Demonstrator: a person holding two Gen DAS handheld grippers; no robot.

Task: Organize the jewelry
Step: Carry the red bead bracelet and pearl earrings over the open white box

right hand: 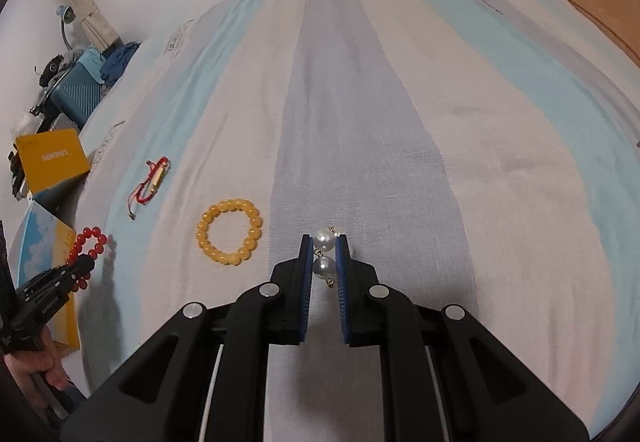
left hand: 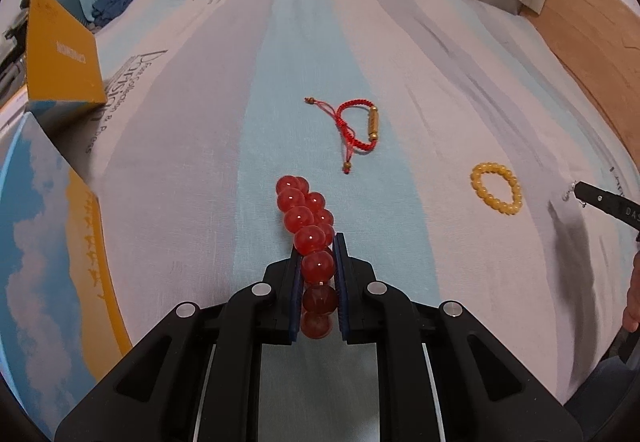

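My left gripper (left hand: 318,246) is shut on a red bead bracelet (left hand: 298,218), which hangs squeezed flat between the blue pads just above the striped bedsheet (left hand: 360,42). In the right wrist view the same gripper (right hand: 86,262) holds the red bracelet (right hand: 90,240) at the far left, near the box. My right gripper (right hand: 324,240) is shut on a small pearl piece (right hand: 323,266) with two white pearls and gold links. A yellow bead bracelet (right hand: 204,238) and a red cord bracelet with a gold tube (right hand: 156,176) lie flat on the sheet between the two grippers.
A yellow box with a sky print (left hand: 48,242) lies open at the left edge of the bed, its lid (left hand: 60,42) standing up. A blue suitcase (right hand: 76,98) and clothes are beyond the bed at the left. A wooden floor (left hand: 592,42) runs along the right.
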